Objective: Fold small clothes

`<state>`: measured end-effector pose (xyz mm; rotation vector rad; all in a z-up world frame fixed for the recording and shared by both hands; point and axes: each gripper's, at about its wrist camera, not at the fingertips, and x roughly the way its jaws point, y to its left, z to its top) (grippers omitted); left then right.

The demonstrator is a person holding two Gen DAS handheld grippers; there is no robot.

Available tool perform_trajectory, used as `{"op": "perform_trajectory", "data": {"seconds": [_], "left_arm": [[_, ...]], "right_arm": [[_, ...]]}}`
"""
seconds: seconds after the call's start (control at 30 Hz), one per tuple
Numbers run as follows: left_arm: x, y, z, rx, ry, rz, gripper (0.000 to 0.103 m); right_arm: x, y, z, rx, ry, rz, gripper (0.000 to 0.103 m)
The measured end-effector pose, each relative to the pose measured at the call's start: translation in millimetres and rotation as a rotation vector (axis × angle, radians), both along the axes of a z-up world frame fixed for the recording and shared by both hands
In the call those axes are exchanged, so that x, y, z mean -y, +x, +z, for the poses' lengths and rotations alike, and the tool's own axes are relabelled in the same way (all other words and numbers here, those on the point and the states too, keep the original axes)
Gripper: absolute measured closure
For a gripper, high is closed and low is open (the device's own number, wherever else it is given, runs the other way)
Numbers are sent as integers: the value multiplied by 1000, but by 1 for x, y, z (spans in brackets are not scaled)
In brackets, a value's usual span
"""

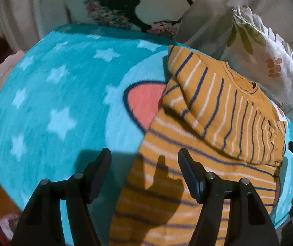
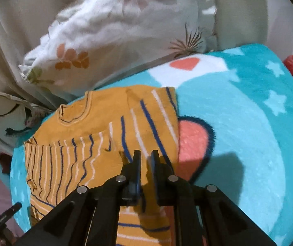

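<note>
Surface: teal fleece blanket (image 1: 50,94) printed with pale stars and a pink, dark-outlined shape, spread flat.
Right gripper (image 2: 145,155): black jaws drawn almost together, a narrow slit between the pads; the tips sit on the striped shirt near its right edge, and a fold of mustard cloth seems to be caught between them, though the contact itself is hard to make out.
Left gripper (image 1: 144,153): jaws spread wide with nothing between them, held over the shirt's lower left edge, one finger over the blanket and the other over the cloth; its shadow falls on the fabric.
Shirt (image 1: 208,135): small mustard garment with navy and white stripes, lying on the blanket; upper part with the collar folded over the body, so stripes run in two directions.
Pillow (image 2: 113,30): white, with floral and leaf print and a frilled edge, just beyond the shirt's collar.
Second cushion (image 1: 115,10): white with a black and floral pattern, at the blanket's far edge.
Backdrop: beige curtain (image 2: 13,41) behind the pillows.
</note>
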<state>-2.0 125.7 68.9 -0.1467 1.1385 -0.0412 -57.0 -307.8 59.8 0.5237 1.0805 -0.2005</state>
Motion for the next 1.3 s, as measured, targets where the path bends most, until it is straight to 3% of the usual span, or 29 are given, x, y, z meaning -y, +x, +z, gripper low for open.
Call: {"op": "perform_trajectory", "data": {"seconds": [0.1,0.23,0.3,0.33,0.37,0.47,0.7,0.8,0.87,0.9,0.97,1.03,1.3], "left_arm": [[5,29,-4,15,-12,-46,37],[10,67,-16,14,-68,-78,37],[9,82,-29,-29,-59,-65,56],[8,85,-35,-60,-47,-55,87],[5,88,-41,-88,-55,-44,94],[-6,84,-47,-109,-63,4,103],[-21,81,-50,-105,-167,40,103],[-31,75,-51,-123,-192,38,103],[-34,69,-47,-125,-160,28,102],[-33,64,-42,-119,-132,20,97],[-34,57,-35,-100,-75,6,79],[-38,51,-28,-79,-38,1,73],[-41,41,-21,-73,29,-24,71]], "right_arm": [[-18,-1,16,37,-24,24,90],[-57,13,35,80,-42,104,67],[-86,26,43,99,-41,168,67],[-98,32,45,104,-37,198,67],[-113,39,47,110,-29,238,67],[-161,65,47,113,-5,357,67],[-268,136,17,76,203,594,67],[-305,164,-14,-16,281,661,68],[-321,177,-36,-82,253,674,80],[-327,183,-45,-107,205,672,84],[-332,194,-59,-137,104,654,86],[-332,204,-63,-130,54,623,90],[-316,218,-64,-117,49,520,87]]}}
